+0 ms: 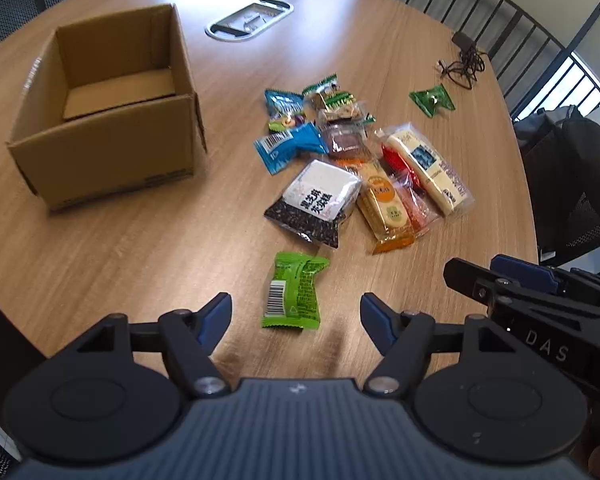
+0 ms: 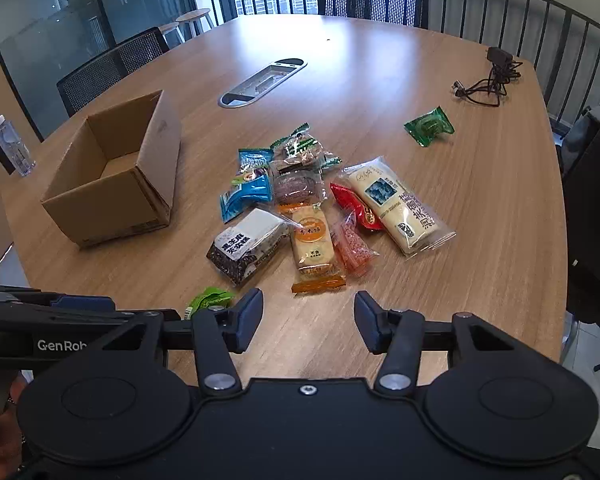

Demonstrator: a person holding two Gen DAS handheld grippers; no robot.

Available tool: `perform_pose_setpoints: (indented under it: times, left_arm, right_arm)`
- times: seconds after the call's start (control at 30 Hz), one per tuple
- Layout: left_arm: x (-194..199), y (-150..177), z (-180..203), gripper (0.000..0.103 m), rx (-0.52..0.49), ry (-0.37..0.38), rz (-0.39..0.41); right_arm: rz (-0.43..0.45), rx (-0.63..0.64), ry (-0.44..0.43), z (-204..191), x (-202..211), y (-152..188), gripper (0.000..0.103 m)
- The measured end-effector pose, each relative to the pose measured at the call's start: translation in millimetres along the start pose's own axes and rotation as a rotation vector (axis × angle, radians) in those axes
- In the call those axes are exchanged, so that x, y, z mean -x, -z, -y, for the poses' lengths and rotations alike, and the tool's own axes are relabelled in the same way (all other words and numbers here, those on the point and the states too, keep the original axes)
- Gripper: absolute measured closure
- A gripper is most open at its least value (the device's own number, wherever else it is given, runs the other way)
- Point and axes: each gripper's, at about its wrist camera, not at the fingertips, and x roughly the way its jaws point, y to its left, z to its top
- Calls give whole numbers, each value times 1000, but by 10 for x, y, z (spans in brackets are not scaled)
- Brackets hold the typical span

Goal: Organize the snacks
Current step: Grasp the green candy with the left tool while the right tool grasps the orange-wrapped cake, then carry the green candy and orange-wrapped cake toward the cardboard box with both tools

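We see a plain brown cardboard box (image 1: 100,120), a bright green packet (image 1: 294,290) with a white barcode, and a pale wood-grain surface (image 1: 120,260) under them.

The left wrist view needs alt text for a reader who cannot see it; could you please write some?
An open left gripper hangs over a green snack packet on a round wooden table, nothing between its jaws. Beyond lie a pile of wrapped snacks and, to the left, an empty cardboard box; the right gripper enters at right.

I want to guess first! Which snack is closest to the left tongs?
The light green wrapped snack, lying alone right before the open left tongs, apart from the pile.
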Motion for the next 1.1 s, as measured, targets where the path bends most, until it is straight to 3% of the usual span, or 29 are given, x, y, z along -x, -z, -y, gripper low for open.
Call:
perform_pose_setpoints:
  times: [0.37, 0.6, 0.8, 1.1]
  left_arm:
    - [-501, -148, -47, 42, -9, 27, -90]
    - [-734, -280, -116, 67, -8, 61, -162]
    - [-800, -378, -75, 70, -54, 81, -180]
    - [-728, -468, -209, 75, -15, 82, -177]
  right_arm:
    - [-51, -2, 24, 71, -374, -12, 63]
    - [-84, 8, 46, 21, -585, -111, 63]
    - [-106, 35, 54, -17, -674, -199, 62]
    - [-120, 76, 66, -68, -855, -325, 62]
